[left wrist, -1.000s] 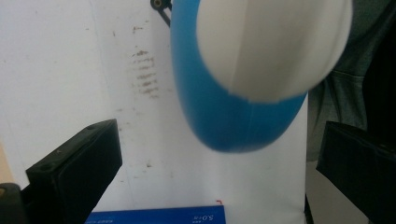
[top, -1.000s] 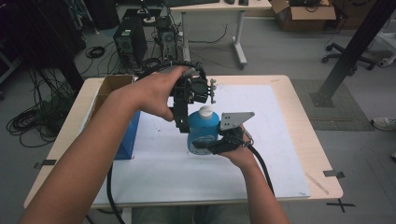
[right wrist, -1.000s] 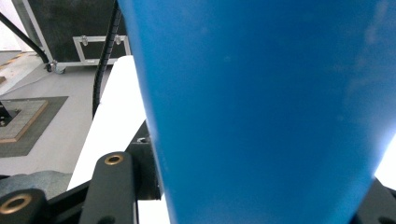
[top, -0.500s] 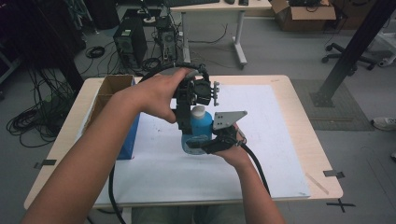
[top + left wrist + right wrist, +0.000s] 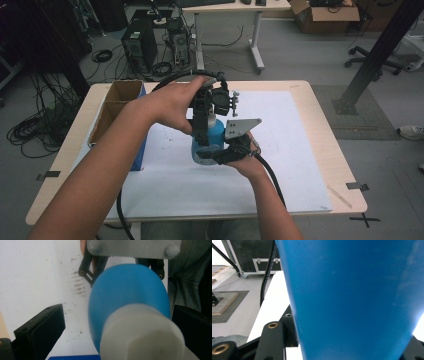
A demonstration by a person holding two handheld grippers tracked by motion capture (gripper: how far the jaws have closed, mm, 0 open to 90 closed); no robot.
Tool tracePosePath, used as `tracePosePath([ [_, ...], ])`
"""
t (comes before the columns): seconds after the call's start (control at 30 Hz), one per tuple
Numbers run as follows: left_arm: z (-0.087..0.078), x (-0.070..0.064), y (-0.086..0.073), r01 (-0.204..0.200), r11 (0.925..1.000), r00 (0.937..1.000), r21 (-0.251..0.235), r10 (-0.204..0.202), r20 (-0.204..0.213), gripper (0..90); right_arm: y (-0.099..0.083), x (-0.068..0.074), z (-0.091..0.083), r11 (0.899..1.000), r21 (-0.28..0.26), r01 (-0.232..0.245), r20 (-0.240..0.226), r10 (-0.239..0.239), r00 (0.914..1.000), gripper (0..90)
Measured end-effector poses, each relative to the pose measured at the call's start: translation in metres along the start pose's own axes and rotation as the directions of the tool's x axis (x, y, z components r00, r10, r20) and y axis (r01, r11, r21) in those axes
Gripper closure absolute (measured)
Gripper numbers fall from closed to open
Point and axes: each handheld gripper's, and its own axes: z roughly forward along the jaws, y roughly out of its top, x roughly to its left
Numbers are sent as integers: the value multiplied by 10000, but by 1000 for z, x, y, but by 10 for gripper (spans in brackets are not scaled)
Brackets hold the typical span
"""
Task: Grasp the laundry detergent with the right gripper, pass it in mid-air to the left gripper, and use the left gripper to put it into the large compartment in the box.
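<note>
Two claws met at a blue bottle [image 5: 209, 140] near frame centre in the high view — over the white sheet [image 5: 300, 165] on the worktop [image 5: 330, 150]. Right claw [image 5: 220, 156] pinched the bottle's lower body from the right. Left claw [image 5: 202, 130] came from above, jaws spread either side of the white cap [image 5: 140, 335] — not touching it. Cardboard box [image 5: 117, 102] sat at left.
</note>
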Motion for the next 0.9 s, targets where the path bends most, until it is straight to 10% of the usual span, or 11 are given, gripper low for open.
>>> tracePosePath([
  [0.9, 4, -3, 0, 73, 9998, 9999, -178, -75, -100, 9, 2, 0, 2, 10000, -5, -65, 61, 65, 10000, 446],
])
